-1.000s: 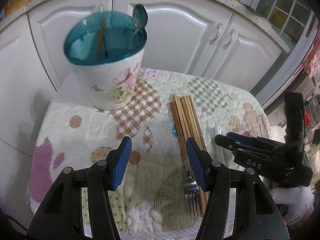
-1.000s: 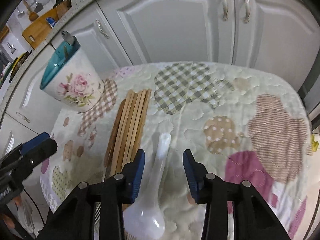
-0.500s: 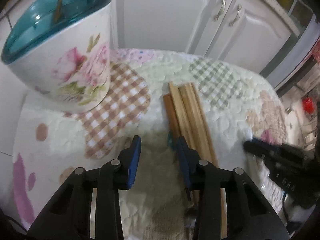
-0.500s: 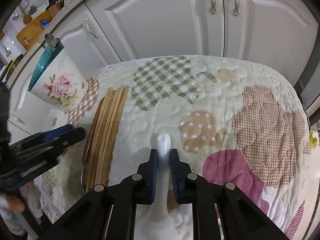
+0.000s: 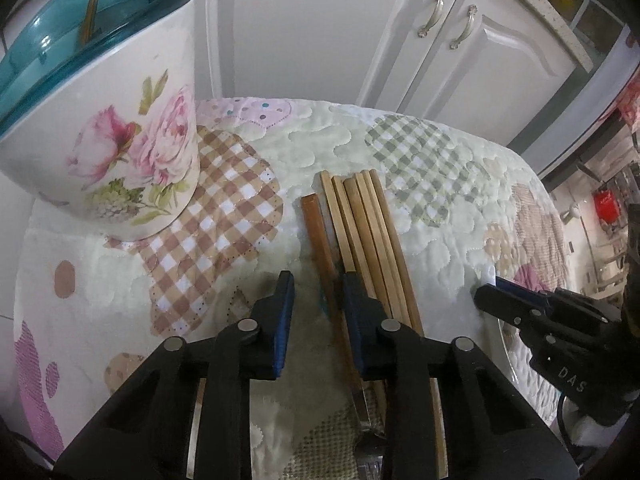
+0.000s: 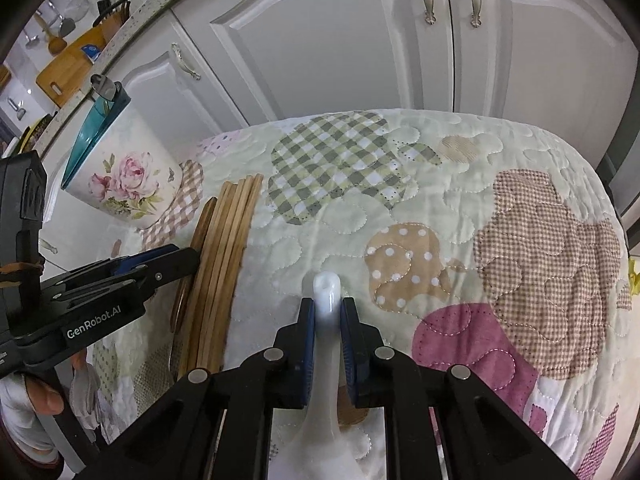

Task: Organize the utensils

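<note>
A fork with a dark brown handle (image 5: 320, 236) lies left of several pale wooden chopsticks (image 5: 372, 240) on the quilted cloth. My left gripper (image 5: 316, 284) straddles that handle and its jaws are closing. The handle sits near the right pad with a gap still showing on the left. In the right wrist view the left gripper (image 6: 180, 256) reaches in beside the chopsticks (image 6: 228, 240). My right gripper (image 6: 327, 308) is shut on the handle of a white ceramic spoon (image 6: 327, 292) and shows at the right edge of the left view (image 5: 500, 292). The floral utensil holder with a teal lid (image 5: 120, 152) stands at the back left.
The patchwork quilted cloth (image 6: 480, 184) covers the whole table top. White cabinet doors (image 6: 340, 48) stand right behind the table. The holder (image 6: 120, 184) carries a spoon and a stick. A person's hand (image 6: 44, 400) grips the left tool at lower left.
My left gripper came down and forward to the fork handle, and its jaws narrowed around it. My right gripper's jaws closed onto the white spoon's handle.
</note>
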Demonstrator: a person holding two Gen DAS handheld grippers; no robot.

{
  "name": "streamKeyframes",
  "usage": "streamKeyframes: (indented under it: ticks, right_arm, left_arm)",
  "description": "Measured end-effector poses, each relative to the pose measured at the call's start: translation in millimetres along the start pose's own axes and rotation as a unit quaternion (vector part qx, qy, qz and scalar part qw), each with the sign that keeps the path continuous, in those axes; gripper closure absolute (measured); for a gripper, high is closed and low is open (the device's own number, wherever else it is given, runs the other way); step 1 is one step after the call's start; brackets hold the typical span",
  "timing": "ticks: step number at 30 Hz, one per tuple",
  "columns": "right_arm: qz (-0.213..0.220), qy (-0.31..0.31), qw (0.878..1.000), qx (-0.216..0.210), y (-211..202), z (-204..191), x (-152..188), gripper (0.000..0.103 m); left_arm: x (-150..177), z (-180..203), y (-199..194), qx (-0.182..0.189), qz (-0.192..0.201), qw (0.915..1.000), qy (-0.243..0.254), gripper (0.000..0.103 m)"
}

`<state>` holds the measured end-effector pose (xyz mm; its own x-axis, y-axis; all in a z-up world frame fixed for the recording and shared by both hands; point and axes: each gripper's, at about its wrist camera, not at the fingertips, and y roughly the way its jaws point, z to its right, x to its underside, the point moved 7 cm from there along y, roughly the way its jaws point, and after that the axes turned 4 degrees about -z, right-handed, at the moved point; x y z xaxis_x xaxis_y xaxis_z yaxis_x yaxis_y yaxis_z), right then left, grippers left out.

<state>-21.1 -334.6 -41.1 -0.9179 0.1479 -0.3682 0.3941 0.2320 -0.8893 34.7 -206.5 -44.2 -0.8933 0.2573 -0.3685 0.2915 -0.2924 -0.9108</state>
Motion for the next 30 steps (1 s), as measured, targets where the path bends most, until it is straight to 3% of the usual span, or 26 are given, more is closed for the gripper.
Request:
streamKeyframes:
  ticks: [10,11,25,27,28,30]
  right_arm:
    - [-0.002,0.029,0.999,-0.029,-2.9,2.9,12.3,0.091]
    - [-0.004,0.024,0.999,-0.028,-4.0,0.9,12.3,0.091]
    - [-0.029,0.024,0.995,-0.091,-8.4,-17.0,38.6,0.091]
    - [-0.032,0.029,0.994,-0.1,-7.7,-16.1,39.4,0.086]
    - [-0.031,0.03,0.994,-0.101,-8.3,-15.3,40.4,0.077]
    - [-0.028,0.029,0.994,-0.102,-10.2,-13.2,40.0,0.074]
  left_arm:
    - [3.9,4.2,3.4,-0.023,-0.006,0.9996,0.018,0.085]
    - [5.3,4.6,3.0,-0.022,-0.006,0.9996,0.019,0.09]
    - [61.1,-17.9,-25.4,0.018,-0.035,0.9992,0.006,0.094]
    - [64.4,-19.8,-28.1,0.019,-0.037,0.9991,0.008,0.094]
    - [64.7,-19.9,-28.6,0.019,-0.038,0.9991,0.008,0.094]
    - [62.1,-20.7,-28.5,0.021,-0.037,0.9991,0.007,0.094]
